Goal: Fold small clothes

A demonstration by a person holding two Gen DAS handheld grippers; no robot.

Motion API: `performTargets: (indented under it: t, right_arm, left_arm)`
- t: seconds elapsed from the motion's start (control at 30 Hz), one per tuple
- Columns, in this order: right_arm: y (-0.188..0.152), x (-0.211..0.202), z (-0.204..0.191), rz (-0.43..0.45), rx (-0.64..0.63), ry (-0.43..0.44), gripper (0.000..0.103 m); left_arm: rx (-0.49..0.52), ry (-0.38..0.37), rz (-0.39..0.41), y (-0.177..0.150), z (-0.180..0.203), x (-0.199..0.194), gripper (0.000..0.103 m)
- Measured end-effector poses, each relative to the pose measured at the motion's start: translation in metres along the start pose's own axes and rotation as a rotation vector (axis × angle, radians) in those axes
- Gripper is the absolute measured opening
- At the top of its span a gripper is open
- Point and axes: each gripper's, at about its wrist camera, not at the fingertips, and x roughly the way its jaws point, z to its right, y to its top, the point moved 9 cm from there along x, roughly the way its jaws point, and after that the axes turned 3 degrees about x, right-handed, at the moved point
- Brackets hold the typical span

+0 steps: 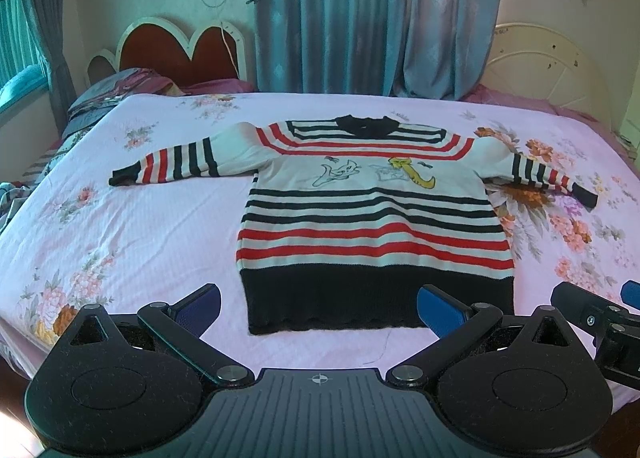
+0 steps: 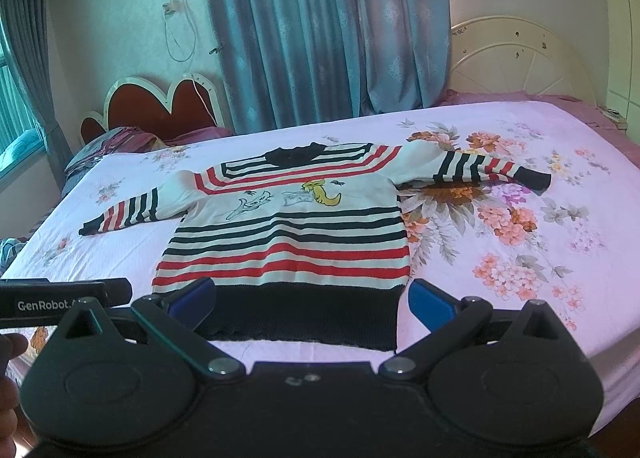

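Note:
A small striped sweater [image 1: 372, 214], white with red and navy stripes, a navy hem and a cartoon print, lies flat and face up on the bed with both sleeves spread out. It also shows in the right wrist view [image 2: 288, 234]. My left gripper [image 1: 318, 308] is open and empty, above the near edge of the bed in front of the navy hem. My right gripper [image 2: 312, 304] is open and empty, in front of the hem's right part. The right gripper also shows at the right edge of the left wrist view [image 1: 592, 310].
The bed has a pink floral sheet [image 1: 140, 226]. A red heart-shaped headboard [image 1: 180, 54] and crumpled bedding [image 1: 104, 94] are at the far left. Blue curtains [image 1: 360, 18] hang behind the bed. A cream headboard [image 2: 516, 58] stands at the far right.

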Motion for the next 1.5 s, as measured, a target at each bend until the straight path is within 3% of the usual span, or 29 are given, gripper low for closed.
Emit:
performTargets:
  t: [1.5]
  right_arm:
    - [0.002, 0.018, 0.0, -0.013, 0.009, -0.004, 0.102]
  left_arm:
    - [-0.013, 0.006, -0.02, 0.003, -0.002, 0.023, 0.103]
